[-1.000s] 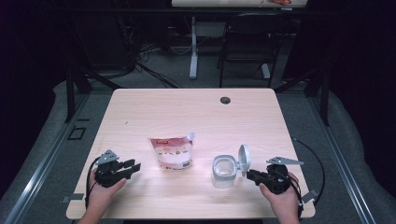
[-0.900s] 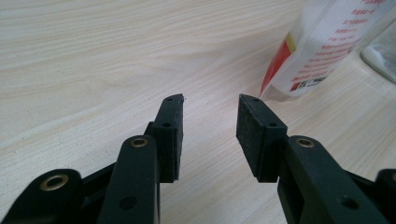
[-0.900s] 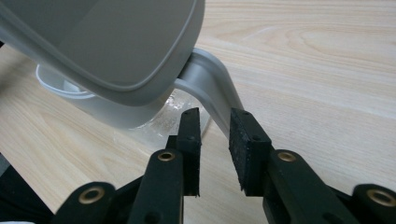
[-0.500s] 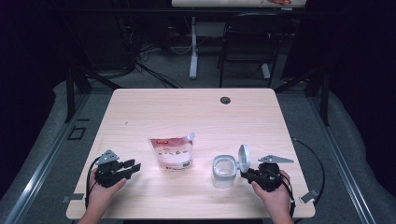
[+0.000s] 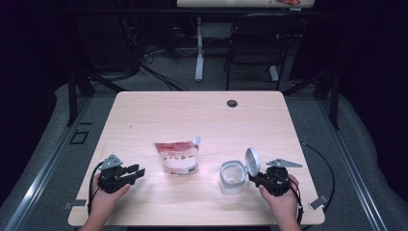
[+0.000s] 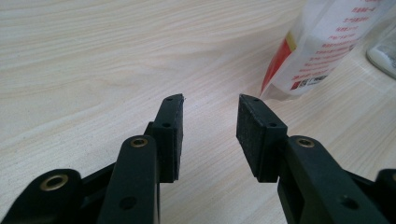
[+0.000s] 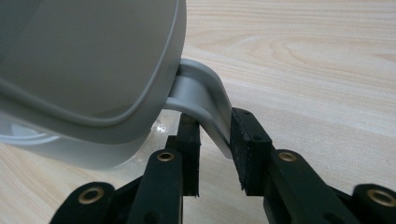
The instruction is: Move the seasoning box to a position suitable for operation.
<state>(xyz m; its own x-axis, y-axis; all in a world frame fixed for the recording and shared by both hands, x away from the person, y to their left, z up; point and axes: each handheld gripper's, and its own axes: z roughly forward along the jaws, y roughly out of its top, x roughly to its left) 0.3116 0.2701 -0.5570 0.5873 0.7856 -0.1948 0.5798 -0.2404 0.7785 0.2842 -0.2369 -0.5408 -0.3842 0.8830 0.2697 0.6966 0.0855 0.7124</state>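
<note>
A white and red pouch stands mid-table. To its right is a clear container with its grey flip lid raised. My right gripper sits just right of it, and its jaws have just been opening. The lid's grey hinge strap passes between them. The strap lies against the right pad, with a sliver of table showing at the left pad. My left gripper rests low over the wood left of the pouch, open with nothing between its pads.
The light wooden table has a dark cable hole near its far edge. A black chair and a white desk leg stand beyond it. Cables trail off both grippers near the front corners.
My right gripper has slid left up to the container, so the lid's hinge strap now lies between its jaws. The left gripper, pouch and container have stayed put.
</note>
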